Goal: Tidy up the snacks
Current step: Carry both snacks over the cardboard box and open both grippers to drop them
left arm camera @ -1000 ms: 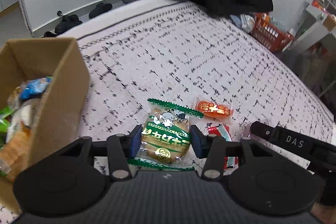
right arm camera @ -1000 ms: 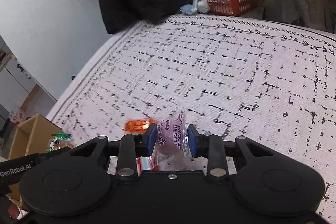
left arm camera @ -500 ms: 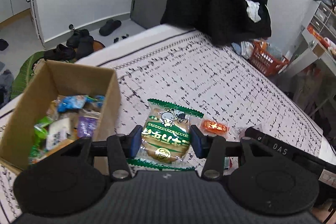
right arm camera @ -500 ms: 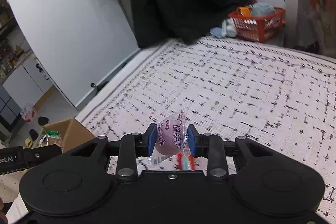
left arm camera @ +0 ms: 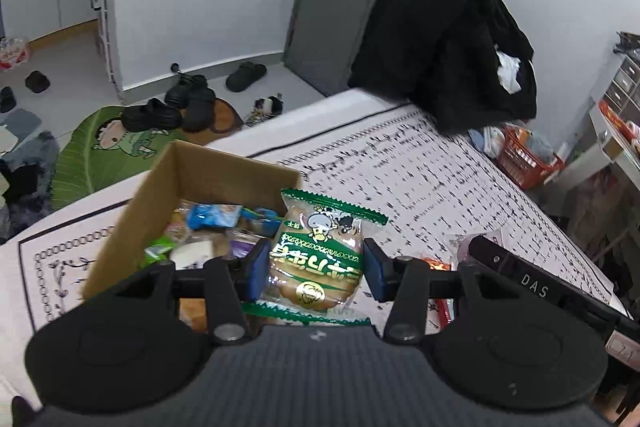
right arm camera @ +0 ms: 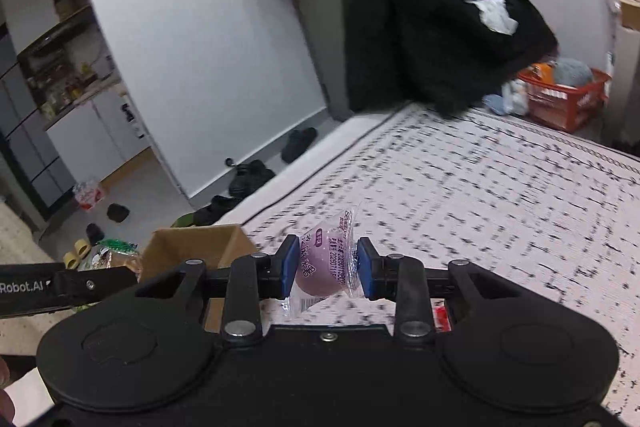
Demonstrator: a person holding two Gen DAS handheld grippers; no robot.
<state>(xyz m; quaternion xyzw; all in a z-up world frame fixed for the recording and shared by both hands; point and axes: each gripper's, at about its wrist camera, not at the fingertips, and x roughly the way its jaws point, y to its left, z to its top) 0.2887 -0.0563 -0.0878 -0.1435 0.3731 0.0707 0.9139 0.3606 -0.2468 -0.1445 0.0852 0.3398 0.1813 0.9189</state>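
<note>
Grippers [left arm camera: 316, 269] [right arm camera: 328, 273] clamped — green cake packet [left arm camera: 320, 251], purple sweet [right arm camera: 322, 263]

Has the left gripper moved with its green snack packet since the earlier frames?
Yes. The left gripper, shut on the green snack packet, has risen and shifted toward the cardboard box; the packet now overlaps the box's open top.

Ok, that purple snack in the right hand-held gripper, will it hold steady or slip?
Probably light: the purple snack hangs between the right hand-held gripper pads without sagging. Its clear wrapper looks slick and crinkly, so it might slide. The round filling seems soft; squeezing harder could squash it.
</note>
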